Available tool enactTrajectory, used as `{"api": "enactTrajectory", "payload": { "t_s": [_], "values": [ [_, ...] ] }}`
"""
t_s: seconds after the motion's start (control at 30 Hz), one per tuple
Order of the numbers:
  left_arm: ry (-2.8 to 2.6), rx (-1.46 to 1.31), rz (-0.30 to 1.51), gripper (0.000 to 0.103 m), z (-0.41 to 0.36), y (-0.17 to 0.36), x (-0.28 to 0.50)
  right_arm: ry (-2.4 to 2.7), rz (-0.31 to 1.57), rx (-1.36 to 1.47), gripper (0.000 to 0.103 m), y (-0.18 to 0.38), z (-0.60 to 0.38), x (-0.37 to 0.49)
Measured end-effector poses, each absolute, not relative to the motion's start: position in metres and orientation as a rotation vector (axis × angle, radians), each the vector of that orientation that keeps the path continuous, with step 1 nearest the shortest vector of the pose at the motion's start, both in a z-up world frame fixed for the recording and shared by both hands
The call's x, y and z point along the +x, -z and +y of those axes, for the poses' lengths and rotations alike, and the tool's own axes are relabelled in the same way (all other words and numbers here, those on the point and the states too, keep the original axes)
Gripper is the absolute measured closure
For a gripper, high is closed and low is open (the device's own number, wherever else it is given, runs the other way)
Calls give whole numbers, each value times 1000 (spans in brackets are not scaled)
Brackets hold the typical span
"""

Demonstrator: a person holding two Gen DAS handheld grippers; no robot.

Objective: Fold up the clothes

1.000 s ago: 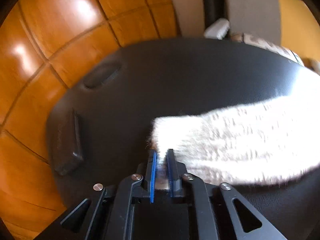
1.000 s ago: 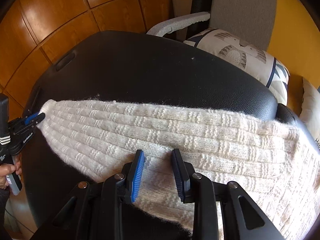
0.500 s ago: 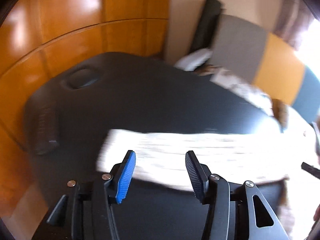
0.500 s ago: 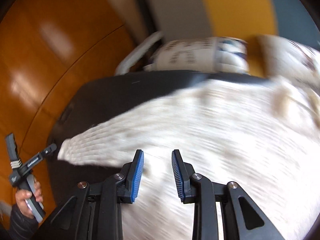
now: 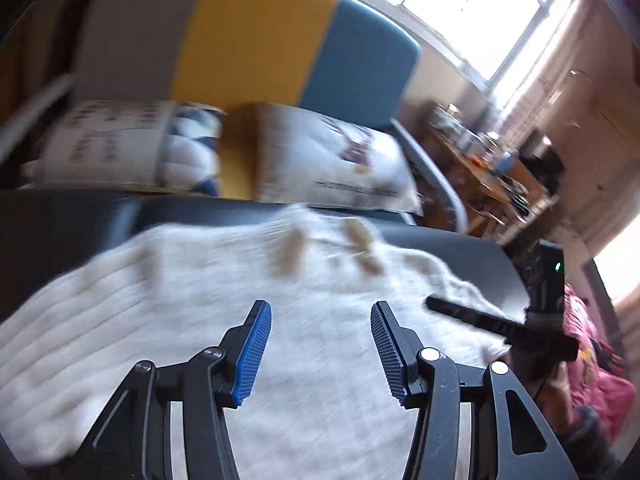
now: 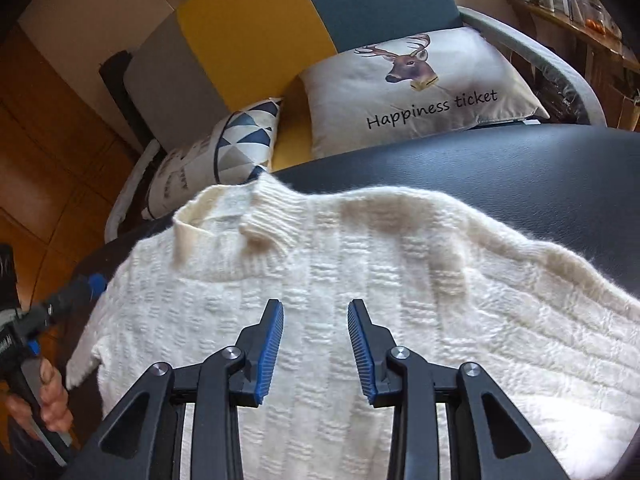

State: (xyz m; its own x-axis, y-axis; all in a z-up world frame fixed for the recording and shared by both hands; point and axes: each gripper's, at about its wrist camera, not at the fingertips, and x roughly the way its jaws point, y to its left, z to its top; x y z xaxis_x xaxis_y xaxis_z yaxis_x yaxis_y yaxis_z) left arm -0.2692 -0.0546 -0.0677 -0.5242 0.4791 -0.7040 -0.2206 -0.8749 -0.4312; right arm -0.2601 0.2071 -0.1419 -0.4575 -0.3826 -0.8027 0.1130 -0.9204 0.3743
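The cream cable-knit sweater [image 6: 360, 280] lies spread flat on the black padded leather surface [image 6: 540, 168], its ribbed collar [image 6: 256, 220] toward the white deer-print cushion [image 6: 420, 84]. Your right tool [image 6: 316, 344] hangs over the sweater's middle, below the collar, its blue-padded jaws opening with nothing gripped between them. Your left tool [image 5: 320, 344] also hovers over the knit with jaws apart and empty; that view is blurred. Your left hand [image 6: 48, 392] sits beside the sweater's left edge.
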Motion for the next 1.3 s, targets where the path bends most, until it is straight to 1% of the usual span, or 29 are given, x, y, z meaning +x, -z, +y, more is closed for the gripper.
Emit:
{"api": "enactTrajectory", "payload": {
  "t_s": [0.1, 0.17, 0.37, 0.47, 0.53, 0.57, 0.67, 0.73, 0.83, 1.0, 1.03, 1.13, 1.17, 1.2, 1.23, 1.27, 1.3],
  "values": [
    [-2326, -1279, -377, 46, -10, 77, -316, 2437, -313, 1440, 69, 152, 218, -261],
    [-2274, -1326, -360, 46, 11, 82, -331, 2426, -295, 1429, 69, 156, 221, -260],
    [-2173, -1422, -314, 47, 41, 115, -371, 2422, -233, 1362, 68, 160, 219, -258],
    [-2070, -1461, -316, 48, 50, 127, -382, 2408, -246, 1344, 68, 163, 222, -257],
    [-2031, -1465, -308, 70, 56, 131, -385, 2400, -275, 1329, 68, 164, 225, -256],
    [-2021, -1460, -305, 101, 58, 132, -386, 2396, -284, 1319, 68, 165, 226, -255],
    [-2052, -1343, -335, 100, 64, 117, -384, 2404, -280, 1257, 68, 168, 228, -249],
    [-2137, -1320, -291, 100, 68, 114, -382, 2421, -272, 1243, 72, 169, 228, -246],
    [-2171, -1402, -207, 100, 75, 132, -386, 2438, -231, 1252, 72, 165, 222, -245],
    [-2167, -1406, -209, 99, 73, 127, -387, 2443, -225, 1248, 72, 165, 222, -244],
    [-2169, -1409, -248, 99, 66, 123, -386, 2441, -228, 1247, 71, 165, 223, -244],
    [-2216, -1352, -350, 96, 32, 103, -372, 2391, -296, 1282, 70, 162, 229, -250],
    [-2246, -1323, -384, 91, 18, 95, -363, 2370, -332, 1301, 70, 159, 231, -253],
    [-2279, -1301, -401, 82, 4, 93, -350, 2349, -407, 1289, 69, 153, 233, -257],
    [-2311, -1278, -419, 78, -11, 90, -337, 2316, -484, 1276, 67, 147, 233, -263],
    [-2344, -1255, -434, 75, -24, 88, -324, 2245, -567, 1256, 67, 143, 228, -272],
    [-2403, -1242, -367, 75, -30, 90, -309, 2172, -647, 1235, 67, 139, 222, -282]
  ]
}}
